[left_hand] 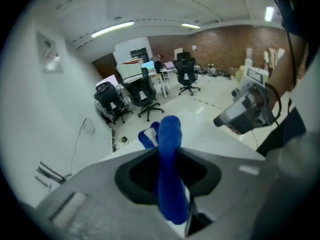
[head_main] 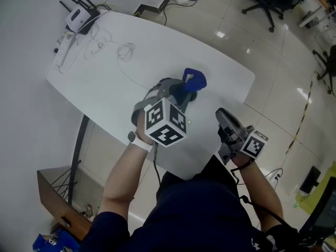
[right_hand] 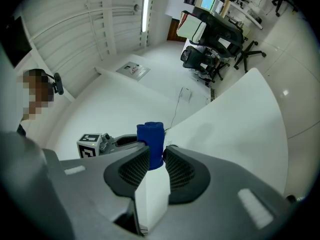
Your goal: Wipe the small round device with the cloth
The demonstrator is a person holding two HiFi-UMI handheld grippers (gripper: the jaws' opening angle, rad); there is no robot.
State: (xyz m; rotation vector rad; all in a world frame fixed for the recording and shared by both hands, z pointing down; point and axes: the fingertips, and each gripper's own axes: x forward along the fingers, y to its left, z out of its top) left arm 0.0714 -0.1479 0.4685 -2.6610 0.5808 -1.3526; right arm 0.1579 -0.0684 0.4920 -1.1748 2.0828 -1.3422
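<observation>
- Left gripper view is showing the left tongs (left_hand: 167, 151) clenching on the blue cloth (left_hand: 169, 184). The cloth is running up between the two jaws as a rolled band and poking out past their tips.
- Head view is showing the same left tongs reaching over the white desk (head_main: 157, 46), with the cloth bunching at their tip just above the desk top.
- Right gripper view is showing the right tongs (right_hand: 157, 150) standing released, their jaws only a narrow slit apart. Only white is showing through the slit, and nothing is being pressed between the pads.
- The cloth is sitting just beyond the tips of the right tongs, apart from them and not between them. The marker cube (right_hand: 90, 146) of the left tongs is showing to the left of it.
- In the head view the right tongs are hanging near the desk's near edge, beside the left tongs and a little behind the cloth.
- I cannot tell where the small round device is lying; no view is showing it clearly.
- Far beyond the left tongs, at the desk's far corner, a router (head_main: 79, 19) with dark antennas is standing. A white power strip (head_main: 62, 54) and a loose coil of cable (head_main: 126, 50) are lying near it.
</observation>
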